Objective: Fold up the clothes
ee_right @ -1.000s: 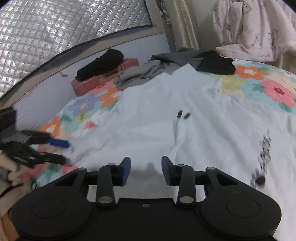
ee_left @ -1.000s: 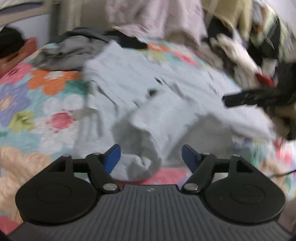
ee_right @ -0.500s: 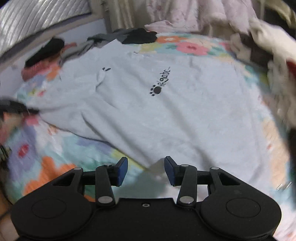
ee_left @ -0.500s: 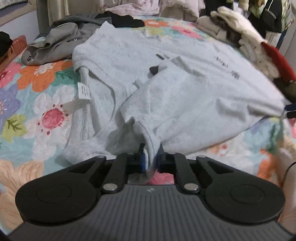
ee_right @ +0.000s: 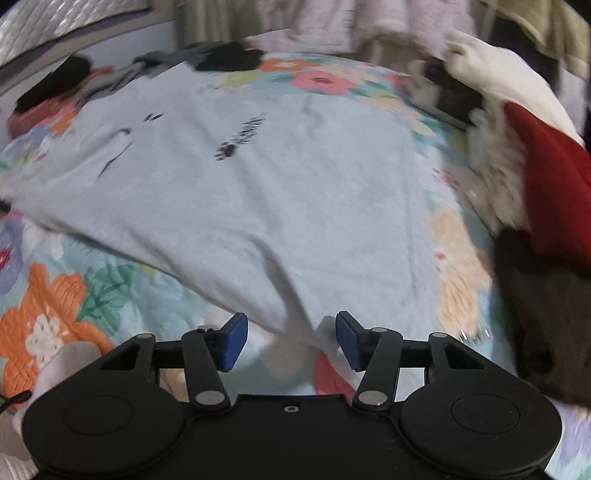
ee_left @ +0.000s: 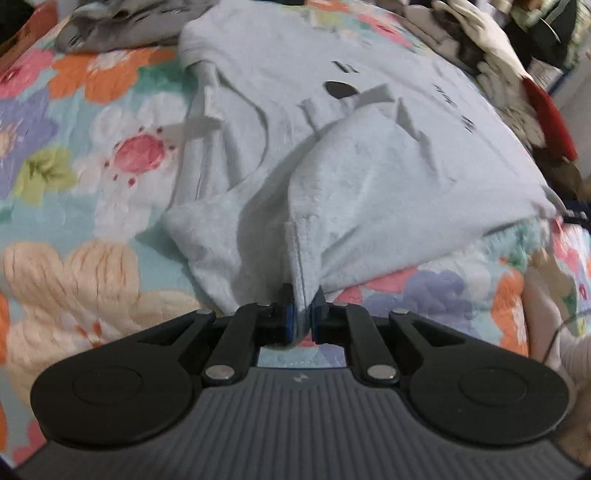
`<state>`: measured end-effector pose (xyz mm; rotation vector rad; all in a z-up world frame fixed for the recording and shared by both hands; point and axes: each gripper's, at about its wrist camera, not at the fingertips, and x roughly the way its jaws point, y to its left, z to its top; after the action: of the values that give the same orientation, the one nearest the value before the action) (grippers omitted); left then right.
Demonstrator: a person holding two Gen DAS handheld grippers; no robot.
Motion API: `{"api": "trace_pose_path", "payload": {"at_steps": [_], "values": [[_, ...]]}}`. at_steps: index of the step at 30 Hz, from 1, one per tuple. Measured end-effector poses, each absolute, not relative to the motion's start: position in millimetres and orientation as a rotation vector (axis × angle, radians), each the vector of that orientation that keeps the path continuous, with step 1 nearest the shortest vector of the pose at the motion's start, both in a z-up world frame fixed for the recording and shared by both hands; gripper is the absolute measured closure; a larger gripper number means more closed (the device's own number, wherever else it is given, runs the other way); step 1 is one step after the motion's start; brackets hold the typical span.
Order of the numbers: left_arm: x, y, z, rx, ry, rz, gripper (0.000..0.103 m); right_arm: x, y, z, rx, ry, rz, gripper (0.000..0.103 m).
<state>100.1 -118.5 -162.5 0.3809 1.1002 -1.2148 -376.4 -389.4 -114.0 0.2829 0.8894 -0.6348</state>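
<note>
Shirt (ee_left: 369, 177): pale grey, spread on flowered quilt (ee_left: 110, 155); near hem now bunched and lifted, lying loose a second ago.
Left gripper (ee_left: 303, 317): clamped on that hem, earlier gaping.
Right gripper (ee_right: 291, 343): jaws opening, nothing pinched, shirt edge just beyond.
Blur: chest print (ee_right: 240, 138) unreadable.
Clutter: clothes heap (ee_right: 517, 155) right; grey garment (ee_left: 122, 29) far left.

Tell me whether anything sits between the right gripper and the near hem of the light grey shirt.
Nothing visible does. The right gripper has its jaws opening just short of the light grey shirt, with only bare floral quilt in the gap. The red garment lies off to one side. The left gripper already pinches the shirt's other corner.
</note>
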Motion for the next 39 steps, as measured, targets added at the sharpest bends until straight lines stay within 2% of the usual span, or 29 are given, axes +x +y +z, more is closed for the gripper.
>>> {"api": "trace_pose_path", "payload": {"at_steps": [7,10,13,15,16,17,20,27,29,34,39], "values": [[66,-118,-121,0.513,0.878,-1.123,0.079,-409,-393,-124,0.302,0.882,-0.764,0.045],[63,-117,-110,0.471,0.851,-1.12,0.071,-412,-393,-138,0.26,0.91,-0.779,0.045],[61,-120,-117,0.492,0.866,-1.096,0.071,-413,-395,-150,0.209,0.891,-0.768,0.047],[61,-120,-122,0.511,0.88,-1.068,0.071,-417,-400,-153,0.215,0.844,-0.779,0.062],[61,-120,-123,0.51,0.885,-1.054,0.071,-420,-404,-151,0.236,0.812,-0.794,0.085],[60,-119,-124,0.503,0.884,-1.046,0.071,-424,-409,-148,0.26,0.776,-0.808,0.096],[55,-119,-118,0.492,0.851,-1.015,0.071,-429,-424,-133,0.301,0.683,-0.822,0.099],[45,-137,-96,0.361,0.757,-1.038,0.069,-395,-465,-107,0.172,0.665,-0.78,0.099],[41,-147,-95,0.354,0.747,-1.041,0.066,-384,-478,-106,0.161,0.693,-0.765,0.099],[37,-163,-100,0.37,0.719,-1.011,0.065,-360,-511,-144,0.224,0.922,-0.707,0.097],[38,-178,-105,0.403,0.709,-1.035,0.062,-356,-511,-148,0.206,0.924,-0.691,0.095]]}}
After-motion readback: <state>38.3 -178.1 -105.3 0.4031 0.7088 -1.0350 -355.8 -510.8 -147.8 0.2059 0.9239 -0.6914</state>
